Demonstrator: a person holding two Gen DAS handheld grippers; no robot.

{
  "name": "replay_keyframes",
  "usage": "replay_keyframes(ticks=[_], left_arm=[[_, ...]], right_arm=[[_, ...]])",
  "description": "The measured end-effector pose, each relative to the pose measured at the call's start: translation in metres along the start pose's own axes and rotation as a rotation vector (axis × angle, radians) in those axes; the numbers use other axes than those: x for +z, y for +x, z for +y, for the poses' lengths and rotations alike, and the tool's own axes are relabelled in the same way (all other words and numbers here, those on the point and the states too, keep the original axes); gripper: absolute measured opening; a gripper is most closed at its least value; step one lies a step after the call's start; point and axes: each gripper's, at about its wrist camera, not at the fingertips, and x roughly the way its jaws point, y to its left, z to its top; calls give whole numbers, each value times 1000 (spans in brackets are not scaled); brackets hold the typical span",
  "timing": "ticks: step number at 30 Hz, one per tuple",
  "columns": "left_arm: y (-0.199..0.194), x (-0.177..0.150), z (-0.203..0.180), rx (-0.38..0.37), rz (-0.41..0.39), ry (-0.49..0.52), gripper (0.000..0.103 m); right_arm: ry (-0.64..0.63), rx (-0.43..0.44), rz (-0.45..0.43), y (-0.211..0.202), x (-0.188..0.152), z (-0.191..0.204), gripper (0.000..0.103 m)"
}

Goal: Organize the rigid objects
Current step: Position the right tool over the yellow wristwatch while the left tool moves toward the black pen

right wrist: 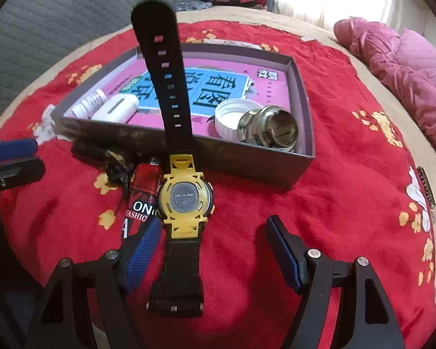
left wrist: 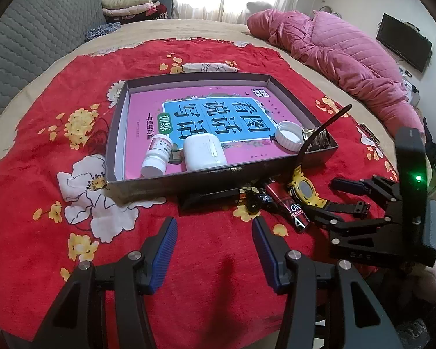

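Observation:
A yellow-backed watch (right wrist: pixel 184 199) with black straps lies face down on the red cloth, just in front of the grey box (right wrist: pixel 247 160). Its long strap (right wrist: pixel 165 67) leans up over the box's front wall. My right gripper (right wrist: pixel 214 224) is open and straddles the watch's near strap (right wrist: pixel 180 276), pads apart from it. Seen from the left wrist, the right gripper (left wrist: pixel 343 200) sits just right of the watch (left wrist: pixel 303 189). My left gripper (left wrist: pixel 215 232) is open over bare cloth before the box (left wrist: pixel 189 183).
The box holds a pink book (left wrist: pixel 212 116), a white bottle (left wrist: pixel 157 157), a white case (left wrist: pixel 205 152), a white cap (left wrist: pixel 289 135) and a metal piece (right wrist: pixel 271 129). A red lighter (right wrist: pixel 142 200) and small black items (left wrist: pixel 218 196) lie left of the watch. A pink quilt (left wrist: pixel 343 55) lies right.

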Motion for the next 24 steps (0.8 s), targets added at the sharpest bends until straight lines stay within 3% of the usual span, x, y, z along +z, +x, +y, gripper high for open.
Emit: replay_keyframes(ticks=[19,24], left_arm=[[33,6,13,22,11,19,53],[41,11,17,-25,3,45,53]], right_arm=[[21,40,-37,18,13,-1,75],[23,46,-34,20,14,-2,75]])
